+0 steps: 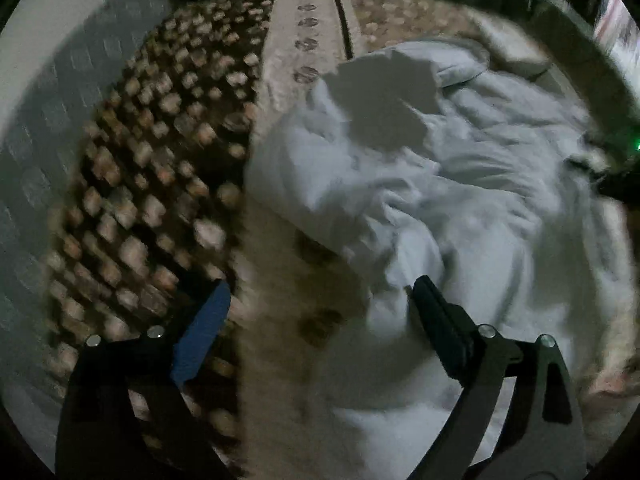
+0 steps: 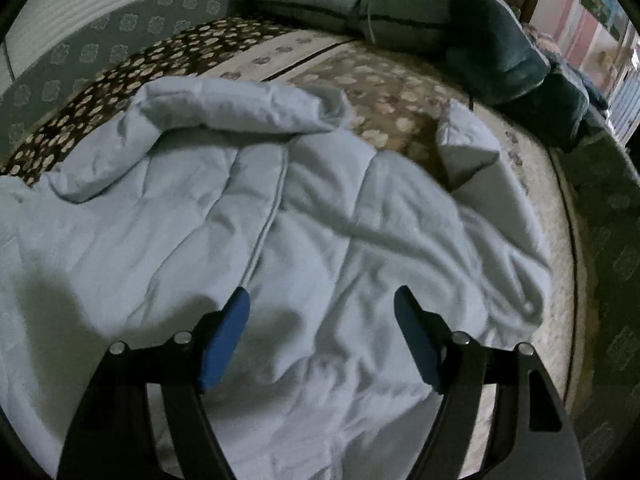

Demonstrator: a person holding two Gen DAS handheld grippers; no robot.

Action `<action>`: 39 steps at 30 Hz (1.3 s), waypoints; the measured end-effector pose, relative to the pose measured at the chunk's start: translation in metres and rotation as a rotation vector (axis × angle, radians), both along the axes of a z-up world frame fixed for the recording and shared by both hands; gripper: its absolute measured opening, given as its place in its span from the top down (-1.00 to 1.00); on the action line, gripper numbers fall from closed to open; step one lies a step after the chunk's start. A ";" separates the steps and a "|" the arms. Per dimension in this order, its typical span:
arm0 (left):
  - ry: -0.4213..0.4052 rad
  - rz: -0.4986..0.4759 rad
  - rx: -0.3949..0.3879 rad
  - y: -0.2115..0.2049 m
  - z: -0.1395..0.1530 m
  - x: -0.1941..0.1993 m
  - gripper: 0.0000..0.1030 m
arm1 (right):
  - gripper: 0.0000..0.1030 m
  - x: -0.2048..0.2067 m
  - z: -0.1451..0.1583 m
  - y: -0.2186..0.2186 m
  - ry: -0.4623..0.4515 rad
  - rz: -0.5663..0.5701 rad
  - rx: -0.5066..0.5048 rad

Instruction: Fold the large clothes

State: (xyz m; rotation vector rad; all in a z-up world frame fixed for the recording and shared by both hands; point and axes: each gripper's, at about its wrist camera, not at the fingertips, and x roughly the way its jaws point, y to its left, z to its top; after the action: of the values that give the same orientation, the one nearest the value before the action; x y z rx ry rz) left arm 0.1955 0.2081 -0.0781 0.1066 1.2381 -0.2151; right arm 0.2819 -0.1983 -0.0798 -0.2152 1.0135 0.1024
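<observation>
we see a pale blue quilted blanket [image 2: 312,216] lying crumpled on a bed. it is soft and puffy, with stitched lines and many shallow wrinkles, and it covers the near and middle part of the bed. in the right wrist view its far edge is rolled over into a thick fold, and a thin piped seam runs down the middle toward us. one corner stands up as a small triangle at the far right.

under it lies a bedspread [image 2: 384,88] with round cream blots, dark brown on the left, tan on the right, and a pale strip between them. folded grey-blue pillows [image 2: 352,4] are piled at the far end.

the right gripper [image 2: 322,300] hangs over the blanket with its blue-padded fingers spread wide, nothing between them.

in the left wrist view, which is blurred, the left gripper [image 1: 320,292] is also spread wide and holds nothing. its left finger is over the dark spotted cloth, its right finger over the blanket's left edge.
</observation>
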 end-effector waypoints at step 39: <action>-0.068 0.104 0.044 0.029 -0.047 0.092 -0.78 | -0.59 0.055 -0.004 -0.011 -0.039 -0.071 0.019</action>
State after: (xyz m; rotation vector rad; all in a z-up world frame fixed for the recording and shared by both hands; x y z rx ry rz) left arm 0.2878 0.2373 -0.1252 0.0868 1.1776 -0.0936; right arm 0.3368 -0.2092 -0.0837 -0.1633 0.9800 0.0433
